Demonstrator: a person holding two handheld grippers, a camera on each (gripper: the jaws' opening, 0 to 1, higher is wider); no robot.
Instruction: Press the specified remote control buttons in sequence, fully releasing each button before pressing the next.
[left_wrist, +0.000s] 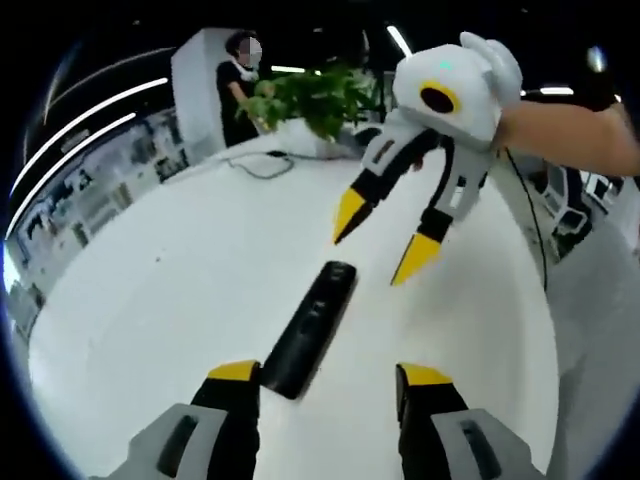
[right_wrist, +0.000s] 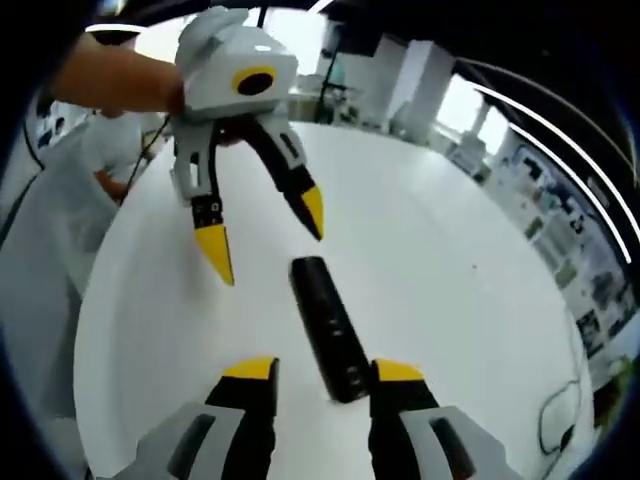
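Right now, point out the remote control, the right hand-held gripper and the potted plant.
remote control (left_wrist: 311, 327): left gripper view, middle of body.
right hand-held gripper (left_wrist: 382, 249): left gripper view, midway between yellow fingertips.
potted plant (left_wrist: 318, 99): left gripper view, leaves.

Both tools (left_wrist: 331, 380) (right_wrist: 322, 375) gape (yellow-tipped).

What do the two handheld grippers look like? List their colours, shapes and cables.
Both match. The right gripper has a rounded white-grey housing with a yellow ring, and two dark, tapering jaws ending in pointed yellow tips. A thin dark cable trails from it beside the person's bare forearm. The left gripper looks the same, yellow ring included. Seen close, each gripper's own jaws are black with yellow caps on grey bases.
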